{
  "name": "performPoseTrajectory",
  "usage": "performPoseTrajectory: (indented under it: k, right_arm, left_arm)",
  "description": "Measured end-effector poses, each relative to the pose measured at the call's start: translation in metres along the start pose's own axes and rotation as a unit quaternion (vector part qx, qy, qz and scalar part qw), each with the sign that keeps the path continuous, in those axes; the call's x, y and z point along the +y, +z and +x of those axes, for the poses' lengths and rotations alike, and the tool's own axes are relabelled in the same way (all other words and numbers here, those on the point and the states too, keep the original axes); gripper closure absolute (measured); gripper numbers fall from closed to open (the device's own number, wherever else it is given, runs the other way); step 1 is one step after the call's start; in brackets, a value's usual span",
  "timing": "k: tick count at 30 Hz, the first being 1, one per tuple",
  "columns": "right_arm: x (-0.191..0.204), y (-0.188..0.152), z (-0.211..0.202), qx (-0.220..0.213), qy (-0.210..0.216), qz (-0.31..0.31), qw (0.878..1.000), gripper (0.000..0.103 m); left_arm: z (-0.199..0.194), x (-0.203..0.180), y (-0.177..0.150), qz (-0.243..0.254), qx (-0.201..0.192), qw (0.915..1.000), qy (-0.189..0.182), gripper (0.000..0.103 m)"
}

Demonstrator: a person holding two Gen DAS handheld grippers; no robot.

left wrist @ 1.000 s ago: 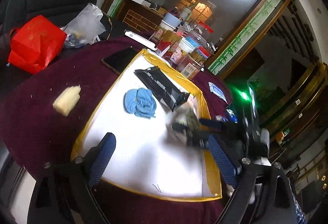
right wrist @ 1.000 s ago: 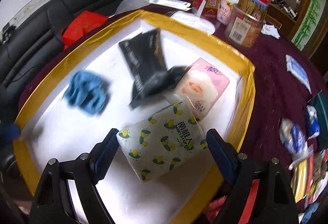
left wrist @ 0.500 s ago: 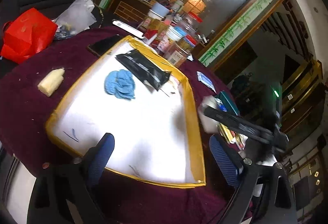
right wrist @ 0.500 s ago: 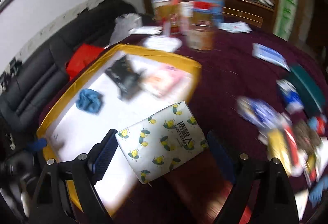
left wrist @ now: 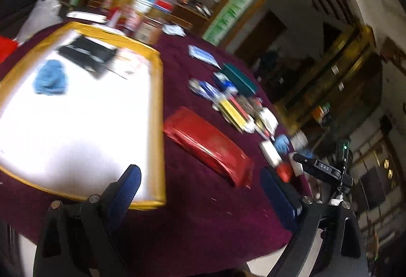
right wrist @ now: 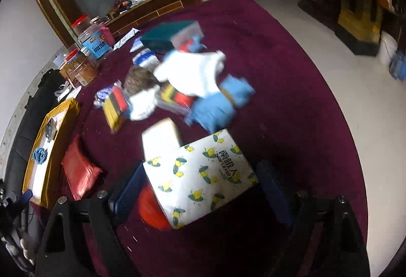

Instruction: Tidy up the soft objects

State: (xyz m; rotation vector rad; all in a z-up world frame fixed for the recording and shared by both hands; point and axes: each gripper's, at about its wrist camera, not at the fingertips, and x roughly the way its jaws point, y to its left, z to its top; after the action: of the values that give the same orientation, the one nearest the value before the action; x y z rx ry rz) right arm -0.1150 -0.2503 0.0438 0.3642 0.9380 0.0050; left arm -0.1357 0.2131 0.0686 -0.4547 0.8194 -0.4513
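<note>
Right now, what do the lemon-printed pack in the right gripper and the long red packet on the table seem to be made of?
The lemon-printed pack looks like thin matte plastic film over soft tissue: it has rounded edges and a printed wrapper. The long red packet looks like glossy plastic or foil, since it shows bright highlights, though blur leaves this uncertain.

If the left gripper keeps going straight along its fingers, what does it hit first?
Most likely the red packet, lying on the maroon tablecloth just ahead of the empty, open left gripper. Motion blur leaves depth uncertain, so it might meet bare cloth first.
</note>
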Motion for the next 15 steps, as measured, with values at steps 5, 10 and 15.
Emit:
performPoseTrajectory:
  k: [5,10,15]
  right_arm:
    - [-0.008,-0.013,0.007,0.0,0.029,0.001,1.0,0.015]
    - [-0.008,-0.017,0.005,-0.007,0.042,-0.011,0.999,0.015]
    - [0.001,-0.019,-0.002,-0.019,0.043,-0.032,0.998,0.018]
  left_arm:
    - [0.024,-0.042,-0.015,0.043,0.04,0.9982,-0.011,0.007]
    - [0.036,-0.068,-0.025,0.066,0.06,0.996,-0.007,0.007]
    - [0.039,-0.085,-0.029,0.092,0.063,0.9938,-0.005,0.007]
